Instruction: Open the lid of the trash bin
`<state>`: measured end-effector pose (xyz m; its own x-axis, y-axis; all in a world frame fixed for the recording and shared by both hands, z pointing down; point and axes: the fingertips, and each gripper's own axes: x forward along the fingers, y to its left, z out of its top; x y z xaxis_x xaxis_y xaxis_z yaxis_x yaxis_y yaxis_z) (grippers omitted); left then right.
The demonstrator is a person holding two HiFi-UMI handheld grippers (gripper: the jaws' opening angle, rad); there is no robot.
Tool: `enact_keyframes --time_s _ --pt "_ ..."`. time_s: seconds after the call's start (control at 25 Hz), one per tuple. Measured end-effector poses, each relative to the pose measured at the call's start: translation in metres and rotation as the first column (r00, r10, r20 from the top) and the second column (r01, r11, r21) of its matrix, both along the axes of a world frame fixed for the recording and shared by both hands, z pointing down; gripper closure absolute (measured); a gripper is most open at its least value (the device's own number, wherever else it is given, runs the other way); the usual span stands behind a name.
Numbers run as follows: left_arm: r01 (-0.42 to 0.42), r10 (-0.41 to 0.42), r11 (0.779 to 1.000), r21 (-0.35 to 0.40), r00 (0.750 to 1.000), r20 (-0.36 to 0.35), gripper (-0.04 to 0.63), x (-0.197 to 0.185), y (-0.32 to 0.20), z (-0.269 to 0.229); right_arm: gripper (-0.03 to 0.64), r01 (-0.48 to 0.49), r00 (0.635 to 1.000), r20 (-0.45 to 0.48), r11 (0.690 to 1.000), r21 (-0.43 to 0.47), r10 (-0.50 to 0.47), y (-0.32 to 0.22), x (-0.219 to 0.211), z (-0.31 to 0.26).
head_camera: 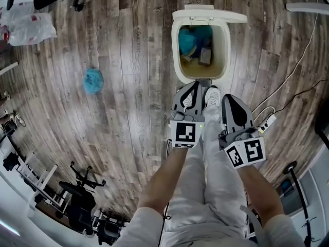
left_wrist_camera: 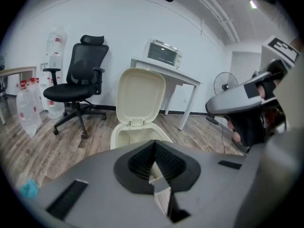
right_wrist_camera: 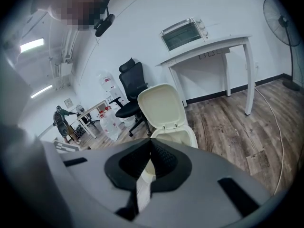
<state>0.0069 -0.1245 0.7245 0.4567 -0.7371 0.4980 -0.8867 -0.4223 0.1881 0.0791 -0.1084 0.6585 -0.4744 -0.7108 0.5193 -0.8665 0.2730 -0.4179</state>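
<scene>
The cream trash bin [head_camera: 226, 49] stands on the wood floor with its lid [head_camera: 208, 15] swung up and back; blue and brown rubbish shows inside. My left gripper [head_camera: 190, 86] and right gripper [head_camera: 226, 99] hang just short of the bin's near rim, both shut and holding nothing. A white shoe [head_camera: 212, 95] sits at the bin's front base between them. In the left gripper view the upright lid [left_wrist_camera: 141, 98] rises beyond my shut left gripper [left_wrist_camera: 154, 145], with the right gripper [left_wrist_camera: 242, 103] at the side. The right gripper view shows the lid [right_wrist_camera: 161, 107] above my shut right gripper [right_wrist_camera: 151, 144].
A blue crumpled wad [head_camera: 93, 80] lies on the floor to the left, and a plastic bag [head_camera: 31, 27] lies farther off. A black office chair [left_wrist_camera: 80, 82], a white table [left_wrist_camera: 166, 72] with a toaster oven [left_wrist_camera: 164, 53], and a fan [left_wrist_camera: 223, 84] stand behind the bin. Cables [head_camera: 288, 86] run at the right.
</scene>
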Motion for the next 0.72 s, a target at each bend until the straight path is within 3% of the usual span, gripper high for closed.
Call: enact_keyframes --time_s 0.52,0.72 --pt "0.07 -0.061 0.985 0.158 0.996 -0.06 0.597 -0.034 -0.037 -0.216 0.6 -0.055 0.998 -0.03 0.984 0.168 0.061 -0.042 0.04 -0.179" --pt "0.047 -0.044 0.97 0.237 0.999 -0.02 0.597 -0.047 -0.037 -0.291 0.6 -0.052 0.998 -0.017 0.975 0.216 0.057 -0.041 0.045 -0.254"
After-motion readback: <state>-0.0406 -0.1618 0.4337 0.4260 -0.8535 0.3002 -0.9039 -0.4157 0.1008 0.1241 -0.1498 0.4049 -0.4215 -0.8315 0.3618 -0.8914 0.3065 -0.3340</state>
